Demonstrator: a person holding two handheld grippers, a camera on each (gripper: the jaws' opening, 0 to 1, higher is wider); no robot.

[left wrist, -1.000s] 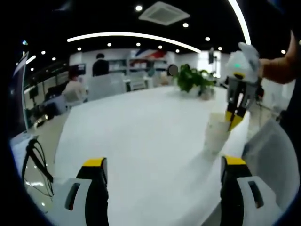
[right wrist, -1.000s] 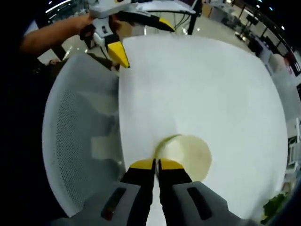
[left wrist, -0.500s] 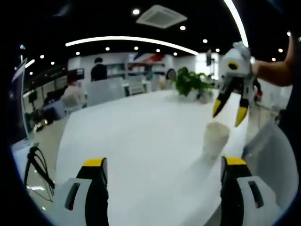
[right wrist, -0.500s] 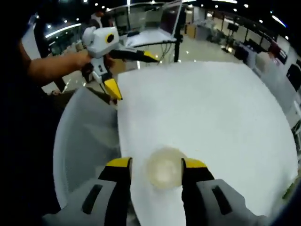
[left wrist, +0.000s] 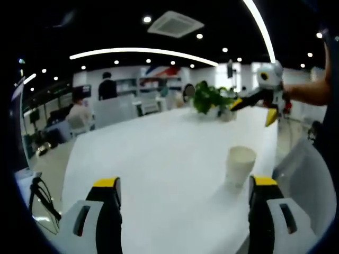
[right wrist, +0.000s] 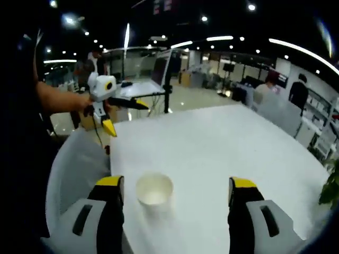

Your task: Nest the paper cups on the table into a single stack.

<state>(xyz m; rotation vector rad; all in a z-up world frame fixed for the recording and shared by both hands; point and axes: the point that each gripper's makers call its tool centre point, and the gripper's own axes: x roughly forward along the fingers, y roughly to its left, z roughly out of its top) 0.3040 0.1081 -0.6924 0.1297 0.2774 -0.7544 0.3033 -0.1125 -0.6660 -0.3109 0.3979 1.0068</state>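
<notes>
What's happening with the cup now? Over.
Left gripper open, right gripper open. Paper cup upright on table, untouched. Nothing blocking.

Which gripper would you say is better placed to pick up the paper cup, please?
Probably the right gripper: its open jaws frame the paper cup. The left gripper is open, with the cup off-centre.

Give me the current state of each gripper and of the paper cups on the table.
Left gripper: open, jaws wide apart, empty.
Right gripper: open, jaws wide apart, empty, held above the table.
Paper cup stack: upright on the white table, mouth up, free of both grippers; I can't tell how many cups are nested in it.
</notes>
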